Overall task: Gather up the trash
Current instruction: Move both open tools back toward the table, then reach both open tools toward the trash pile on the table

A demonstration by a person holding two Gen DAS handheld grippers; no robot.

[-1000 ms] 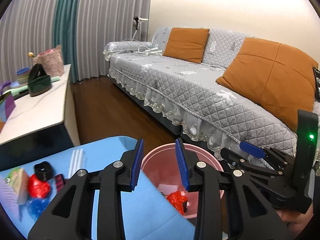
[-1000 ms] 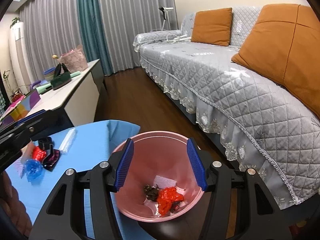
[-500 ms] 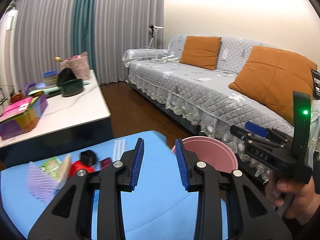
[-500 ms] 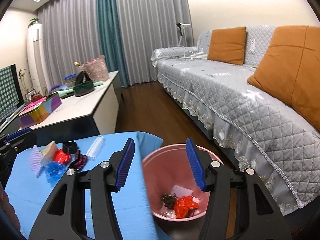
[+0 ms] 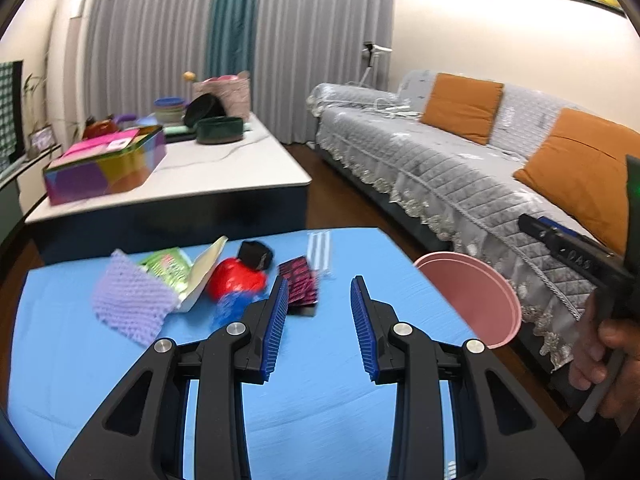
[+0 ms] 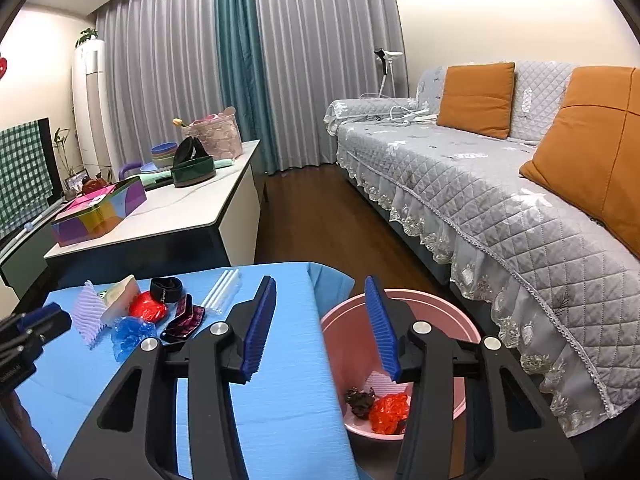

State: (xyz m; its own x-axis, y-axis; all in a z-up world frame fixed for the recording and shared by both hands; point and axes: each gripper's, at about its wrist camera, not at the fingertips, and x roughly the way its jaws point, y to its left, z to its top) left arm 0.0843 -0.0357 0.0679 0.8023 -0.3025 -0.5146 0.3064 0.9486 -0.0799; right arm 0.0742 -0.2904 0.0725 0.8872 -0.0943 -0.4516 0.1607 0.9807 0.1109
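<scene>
A pile of trash lies at the far left of the blue table (image 5: 320,400): purple foam net (image 5: 132,300), green packet (image 5: 168,266), red wrapper (image 5: 236,280), blue wrapper (image 5: 232,310), dark pink wrapper (image 5: 302,282), black band (image 5: 256,254), white straws (image 5: 319,254). My left gripper (image 5: 318,328) is open and empty, just short of the pile. My right gripper (image 6: 320,326) is open and empty above the table edge and the pink bin (image 6: 440,316). The bin holds red (image 6: 390,412) and dark scraps. The pile also shows in the right wrist view (image 6: 148,312).
A white coffee table (image 5: 200,180) with a colourful box (image 5: 104,168) and bowls stands beyond the blue table. A grey sofa (image 6: 480,184) with orange cushions runs along the right. Wooden floor lies between them. The pink bin (image 5: 476,296) sits at the table's right edge.
Both grippers have risen and swung left, away from the bin and toward the trash pile. Both stayed open and empty.
</scene>
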